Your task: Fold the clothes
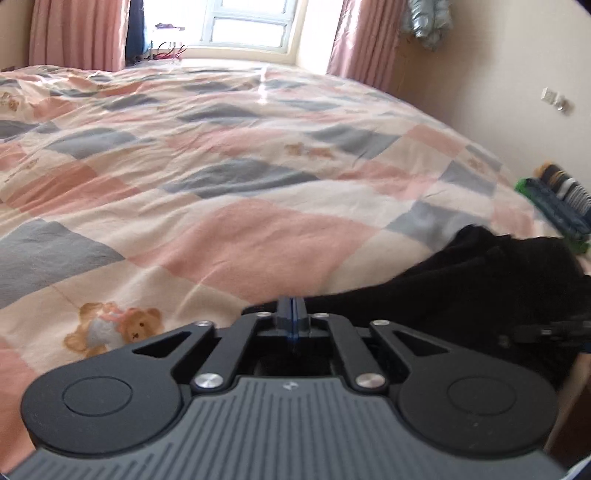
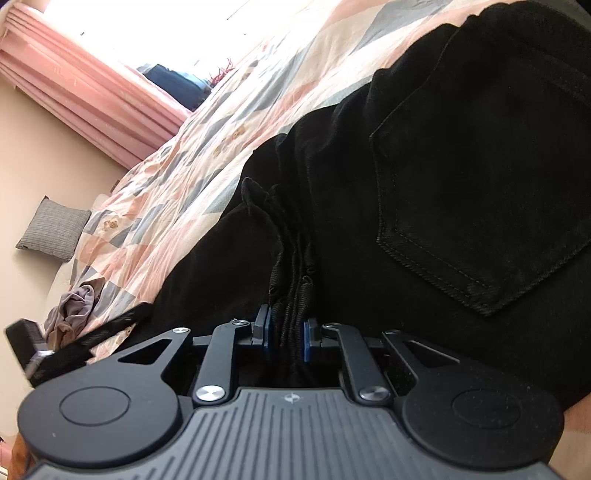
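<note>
Your right gripper (image 2: 289, 334) is pinching a thick bunch of black cloth; its two blue pads (image 2: 266, 332) press on the folds from both sides, with the cloth squeezed in the gap. That cloth is part of the black pants (image 2: 461, 177); they lie on the bed cover (image 2: 173, 173), and a sewn back pocket (image 2: 476, 206) faces up, just right of the pinched folds. Your left gripper (image 1: 291, 312) has its fingers pressed tight together; you cannot tell if any cloth is caught between them, because the tips sit right at the edge of the pants (image 1: 480, 273). In the left view the pants are low on the right, in a dark heap on the bed cover (image 1: 221, 177); the cover has pink, grey and cream squares and a little teddy bear picture (image 1: 114, 326). Far off you see the window (image 1: 247, 26) and pink curtains (image 1: 77, 35); some striped and green clothes (image 1: 557, 199) sit at the right edge of the bed. In the right view a grey pillow (image 2: 55, 229) rests by the wall, and a small crumpled cloth (image 2: 79, 306) lies near the cover's edge.
</note>
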Tool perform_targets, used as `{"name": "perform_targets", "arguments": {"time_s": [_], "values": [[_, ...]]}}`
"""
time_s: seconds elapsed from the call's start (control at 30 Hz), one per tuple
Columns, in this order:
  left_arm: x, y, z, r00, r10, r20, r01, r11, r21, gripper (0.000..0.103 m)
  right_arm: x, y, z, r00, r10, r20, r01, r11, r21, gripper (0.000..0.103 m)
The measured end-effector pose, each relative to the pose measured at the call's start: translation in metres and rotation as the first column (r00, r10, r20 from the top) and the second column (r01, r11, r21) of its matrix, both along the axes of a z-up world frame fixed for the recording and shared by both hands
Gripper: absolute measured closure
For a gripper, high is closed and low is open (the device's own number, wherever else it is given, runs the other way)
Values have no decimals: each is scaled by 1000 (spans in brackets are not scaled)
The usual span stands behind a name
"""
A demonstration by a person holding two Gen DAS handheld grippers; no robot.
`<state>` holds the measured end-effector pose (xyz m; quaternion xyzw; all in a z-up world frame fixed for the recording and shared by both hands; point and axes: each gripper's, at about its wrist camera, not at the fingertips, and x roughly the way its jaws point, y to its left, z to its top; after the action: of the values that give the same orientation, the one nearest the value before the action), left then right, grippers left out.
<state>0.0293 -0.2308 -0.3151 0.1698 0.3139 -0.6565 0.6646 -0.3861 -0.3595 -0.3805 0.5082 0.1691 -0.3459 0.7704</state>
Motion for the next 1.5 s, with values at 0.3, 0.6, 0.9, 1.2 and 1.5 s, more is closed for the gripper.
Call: {"name": "perform_targets", "arguments": {"time_s": [0.3,0.6,0.9,1.2,1.5], "values": [[-56,89,-41,971,-190,148,175,978,111,99,0,4,-2,1000,6,-22,-6,1000,-13,93],[-70,102,1,974,-155,163,152,988,30,93,-8,17,22,998,-21,-65,15,996,-93,75],[-84,108,-5,979,-145,144,143,989,24,92,12,104,66,942,8,-337,-186,846,-500,84],[-50,85,19,992,-82,96,86,995,-43,88,31,94,54,904,-10,-428,-206,867,-454,85],[-4,-6,-3,999,-23,48,25,999,-46,94,91,30,68,889,-54,-454,-224,815,-535,95]]}}
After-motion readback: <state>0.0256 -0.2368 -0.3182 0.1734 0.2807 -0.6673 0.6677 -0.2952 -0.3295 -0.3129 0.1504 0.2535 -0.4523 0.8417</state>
